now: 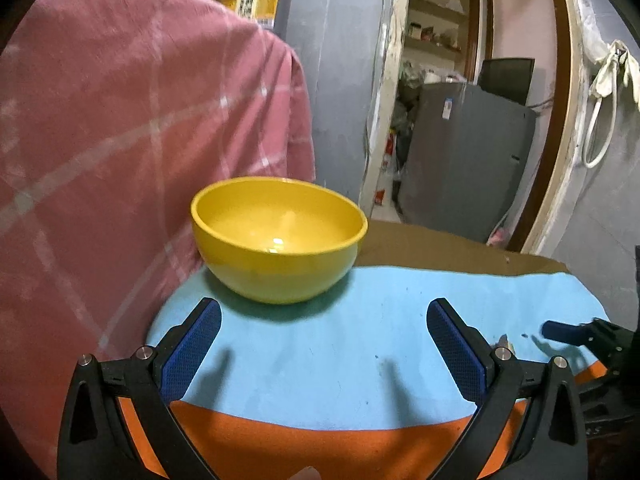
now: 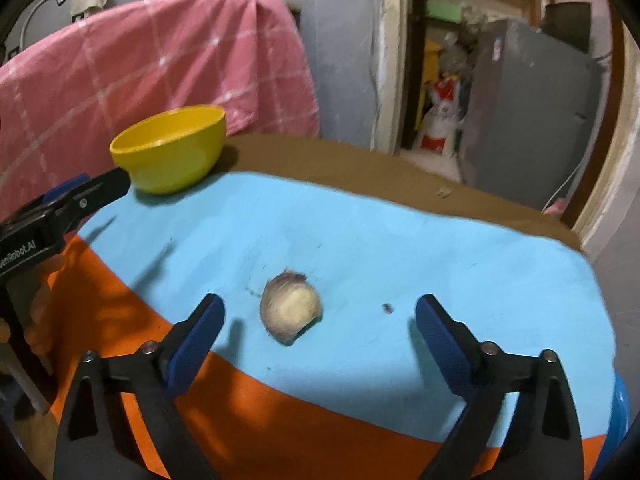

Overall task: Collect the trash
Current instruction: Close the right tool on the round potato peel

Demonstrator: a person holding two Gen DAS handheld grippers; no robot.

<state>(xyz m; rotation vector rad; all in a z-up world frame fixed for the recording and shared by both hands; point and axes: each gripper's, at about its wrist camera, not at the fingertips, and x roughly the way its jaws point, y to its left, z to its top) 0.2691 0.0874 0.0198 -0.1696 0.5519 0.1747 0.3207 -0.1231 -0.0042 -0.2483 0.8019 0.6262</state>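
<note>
Here, the piece of trash [image 2: 291, 307], a pale, rounded scrap with a brownish, fibrous edge, lay on the light blue cloth [image 2: 360, 240] near the middle of the table, as seen from the right wrist view. It rested just beyond and between the two blue pads of the right gripper [image 2: 320, 312], nearer the left pad, touching neither. The jaws of the right gripper stood spread wide, with nothing pinched. A small dark speck [image 2: 387, 308] lay on the cloth to the right of the scrap.

Farther off and to the left stood the yellow bowl [image 2: 170, 154], upright at the far left corner of the blue cloth, well apart from the scrap. The left gripper [image 1: 324, 320] pointed toward this bowl; its jaws were likewise spread, its blue pads [image 1: 192, 352] clear of the bowl and holding nothing. The bowl appeared empty in the left wrist view.

Beneath the blue cloth an orange layer [image 2: 248, 432] showed along the near edge, and a brown surface [image 2: 340, 168] showed along the far edge. A pink checked cloth [image 1: 132, 128] hung behind the bowl at the left. A grey cabinet [image 1: 468, 160] stood beyond a doorway at the far right.
</note>
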